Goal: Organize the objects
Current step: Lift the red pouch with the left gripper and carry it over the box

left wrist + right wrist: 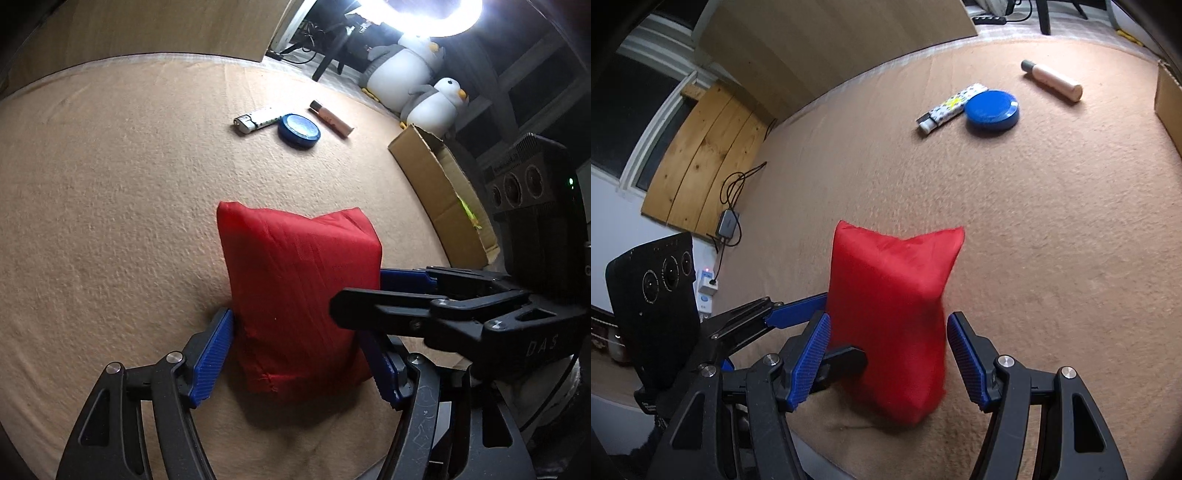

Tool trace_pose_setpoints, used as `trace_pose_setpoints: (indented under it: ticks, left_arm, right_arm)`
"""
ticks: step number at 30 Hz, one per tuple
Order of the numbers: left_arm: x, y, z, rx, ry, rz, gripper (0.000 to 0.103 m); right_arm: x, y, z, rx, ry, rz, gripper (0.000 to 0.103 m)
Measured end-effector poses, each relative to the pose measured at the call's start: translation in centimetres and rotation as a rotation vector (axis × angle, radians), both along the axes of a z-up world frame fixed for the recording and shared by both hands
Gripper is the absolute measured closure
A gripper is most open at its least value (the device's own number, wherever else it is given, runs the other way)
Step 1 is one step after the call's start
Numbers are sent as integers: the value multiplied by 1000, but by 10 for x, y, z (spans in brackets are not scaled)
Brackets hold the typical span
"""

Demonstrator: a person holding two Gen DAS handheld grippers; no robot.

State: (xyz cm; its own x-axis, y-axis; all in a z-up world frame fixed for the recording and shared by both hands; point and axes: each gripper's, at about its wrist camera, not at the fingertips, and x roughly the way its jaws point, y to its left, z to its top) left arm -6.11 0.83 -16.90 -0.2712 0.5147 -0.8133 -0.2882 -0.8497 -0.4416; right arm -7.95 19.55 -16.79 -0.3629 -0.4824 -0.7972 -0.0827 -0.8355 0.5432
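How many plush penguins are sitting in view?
2: a large grey-and-white plush penguin beyond the tan mat's far edge, a smaller one in front of it. Others may be hidden.

The pouch point(299, 295) is plain bright red; the round tin point(298, 130) is deep blue with a paler blue lid; the lighter point(951, 105) is white with dark dots and a yellow patch; the tube point(1054, 81) is pale pink with a grey cap; the carpet point(110, 203) is tan; each claw's pads point(809, 358) are ribbed blue on black; the cardboard box point(439, 192) is brown; two plush penguins point(402, 70) are grey and white with yellow beaks.
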Motion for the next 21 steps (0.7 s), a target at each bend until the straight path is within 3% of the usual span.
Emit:
trace_pose_setpoints:
  ticks: [11, 21]
  left_arm:
    - [0, 28, 11, 20, 15, -22, 35]
    - [-9, 88, 41, 61, 72, -81, 35]
  right_arm:
    - [7, 13, 9, 36, 22, -13, 48]
    - [33, 70, 40, 45, 96, -104, 48]
